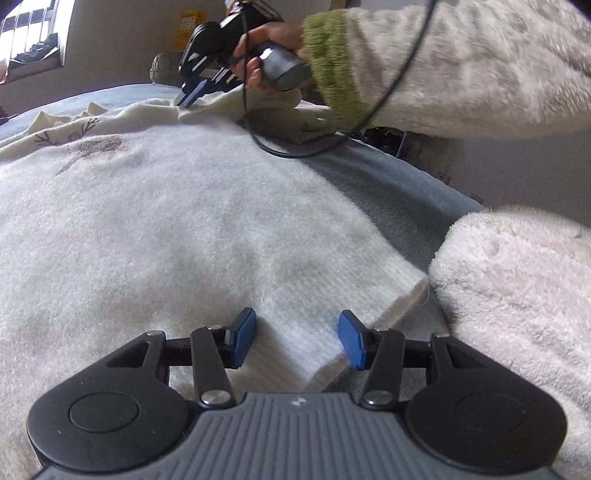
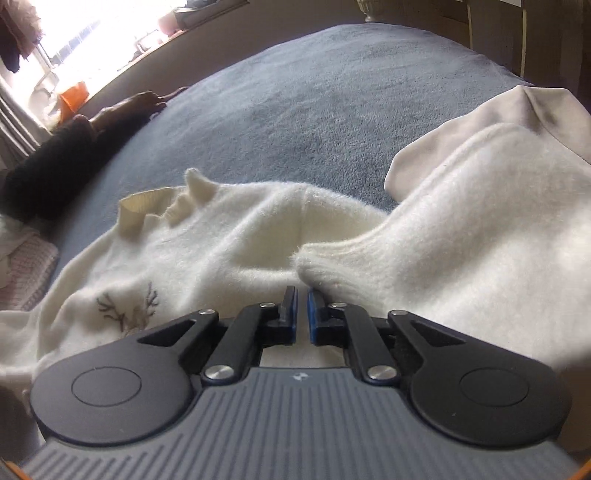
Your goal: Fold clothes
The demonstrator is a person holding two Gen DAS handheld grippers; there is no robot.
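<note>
bed: grey-blue fleece blanket (image 2: 314,92) | window: bright daylight, upper left (image 2: 85,33) | sill: cluttered (image 1: 33,64) | wall: beige (image 1: 122,40)

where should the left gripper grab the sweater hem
Grip the ribbed hem at its free corner, coming in from the blanket side. That corner lies flat with an open edge, so one pad can slide under.

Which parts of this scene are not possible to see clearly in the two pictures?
- Left wrist view: the right tool tips are small and blurred; whether they pinch the white sweater is unclear.
- Left wrist view: the sweater's near hem is hidden behind the left tool body.
- Right wrist view: the sleeve cuff end is hidden behind the tool's pads.
- Right wrist view: the window is overexposed.
</note>
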